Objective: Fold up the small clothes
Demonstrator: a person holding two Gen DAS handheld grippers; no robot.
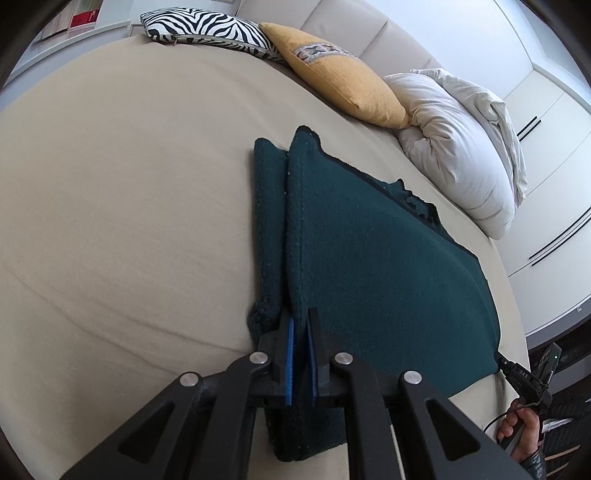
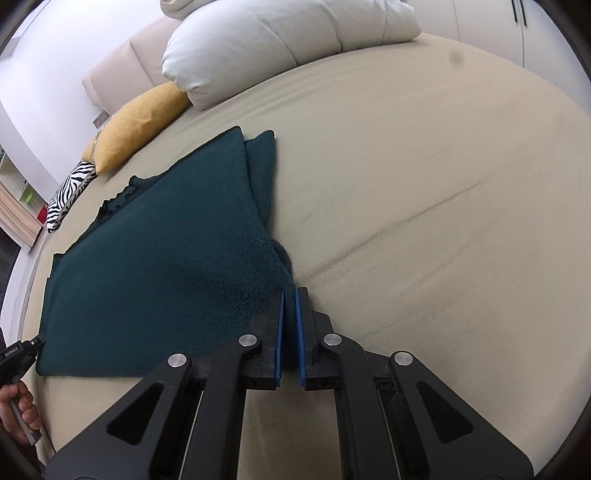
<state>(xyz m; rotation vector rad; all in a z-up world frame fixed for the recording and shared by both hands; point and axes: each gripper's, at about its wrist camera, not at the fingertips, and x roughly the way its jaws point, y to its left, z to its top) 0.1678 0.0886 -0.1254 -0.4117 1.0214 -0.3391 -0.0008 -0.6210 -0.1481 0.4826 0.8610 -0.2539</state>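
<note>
We count one dark green garment (image 1: 369, 258) flat on beige bed (image 1: 110, 184). Left hand-held gripper (image 1: 302, 325) pinches its near-left corner; right hand-held gripper (image 2: 290, 299) pinches its near-right corner. Four pillows at headboard: zebra (image 1: 207, 29), yellow (image 1: 340, 74), two white (image 1: 454, 147).

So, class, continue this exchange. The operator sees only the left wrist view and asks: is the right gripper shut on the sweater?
Observer: Yes. The right gripper has both blue pads pressed on the sweater at its near corner.
Operator: What lies on the sheet to the right of that corner?
Observer: Only a long crease running across the sheet, away from the corner.
</note>
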